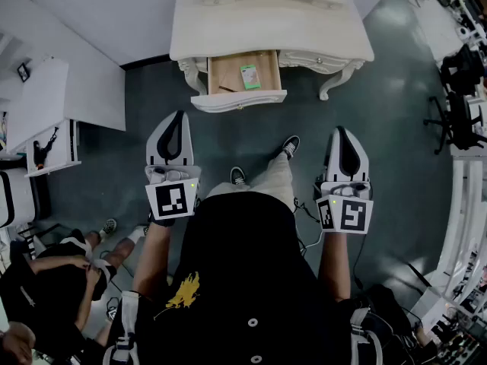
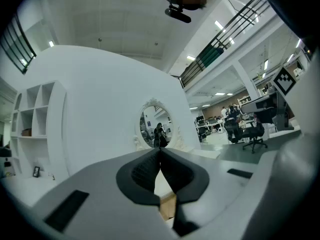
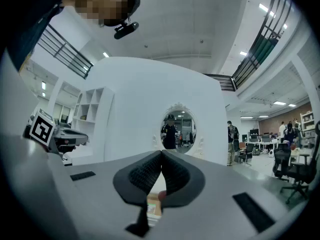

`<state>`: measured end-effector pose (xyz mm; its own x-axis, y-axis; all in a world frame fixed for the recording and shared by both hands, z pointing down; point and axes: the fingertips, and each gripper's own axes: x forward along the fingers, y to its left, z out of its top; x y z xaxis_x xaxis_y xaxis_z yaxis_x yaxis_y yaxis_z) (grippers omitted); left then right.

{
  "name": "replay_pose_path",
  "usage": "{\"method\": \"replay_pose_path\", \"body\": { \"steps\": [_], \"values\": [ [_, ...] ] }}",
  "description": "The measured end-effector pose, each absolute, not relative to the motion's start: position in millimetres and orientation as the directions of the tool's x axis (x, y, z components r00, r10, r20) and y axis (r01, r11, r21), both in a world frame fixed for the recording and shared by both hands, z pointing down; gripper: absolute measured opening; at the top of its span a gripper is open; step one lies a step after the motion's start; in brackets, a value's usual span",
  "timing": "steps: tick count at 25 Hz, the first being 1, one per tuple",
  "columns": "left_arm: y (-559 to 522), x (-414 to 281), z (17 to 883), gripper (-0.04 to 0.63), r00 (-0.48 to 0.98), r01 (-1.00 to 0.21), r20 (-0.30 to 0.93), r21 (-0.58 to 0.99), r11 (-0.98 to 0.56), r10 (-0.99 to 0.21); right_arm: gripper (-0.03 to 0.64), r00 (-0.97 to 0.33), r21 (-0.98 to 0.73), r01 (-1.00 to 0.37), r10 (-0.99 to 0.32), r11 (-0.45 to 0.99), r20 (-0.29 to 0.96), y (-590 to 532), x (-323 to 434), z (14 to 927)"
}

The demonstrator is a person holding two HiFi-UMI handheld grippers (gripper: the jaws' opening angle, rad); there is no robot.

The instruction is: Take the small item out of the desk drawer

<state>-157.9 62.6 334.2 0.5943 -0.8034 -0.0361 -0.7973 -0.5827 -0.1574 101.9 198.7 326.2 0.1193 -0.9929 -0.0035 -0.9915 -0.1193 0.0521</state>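
Note:
A cream dressing desk (image 1: pixel 335 36) stands ahead with its wooden drawer (image 1: pixel 228 73) pulled open. A small green item (image 1: pixel 249 76) lies on the drawer's floor, to the right of middle. My left gripper (image 1: pixel 178 117) is held level well short of the drawer, shut with nothing in it. My right gripper (image 1: pixel 344 134) is level too, further right and a bit nearer me, also shut and empty. In the left gripper view the shut gripper (image 2: pixel 160 151) points at the oval mirror (image 2: pixel 155 129). The right gripper (image 3: pixel 161 155) also faces the mirror (image 3: pixel 178 129), with the drawer (image 3: pixel 154 208) seen below the pads.
A white shelf unit (image 1: pixel 53 147) stands to the left. A seated person's legs and shoes (image 1: pixel 109 226) are at lower left. Office chairs and equipment (image 1: pixel 460 97) line the right side. My own feet (image 1: pixel 289 146) are on the dark floor before the desk.

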Motion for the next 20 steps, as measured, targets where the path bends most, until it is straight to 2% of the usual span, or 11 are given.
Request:
{"method": "replay_pose_path", "body": {
  "steps": [11, 16, 19, 20],
  "values": [
    [67.8, -166.0, 336.7, 0.014, 0.602, -0.789, -0.031, -0.170, -0.590, -0.798, 0.017, 0.120, 0.039, -0.992, -0.993, -0.120, -0.014, 199.2, 92.6, 325.2],
    [66.6, -169.3, 340.9, 0.104, 0.616, -0.780, -0.024, -0.163, -0.605, -0.788, 0.096, 0.113, 0.039, -0.993, -0.994, -0.113, -0.002, 193.6, 87.9, 328.3],
    [67.0, -164.9, 351.0, 0.187, 0.647, -0.745, 0.013, -0.200, -0.636, -0.762, 0.179, 0.097, 0.040, -0.995, -0.995, -0.096, 0.018, 188.9, 85.2, 332.8],
    [67.5, -161.4, 355.8, 0.239, 0.666, -0.720, 0.034, -0.234, -0.653, -0.746, 0.204, 0.083, 0.040, -0.996, -0.996, -0.082, 0.029, 186.5, 83.4, 335.1]
  ]
}}
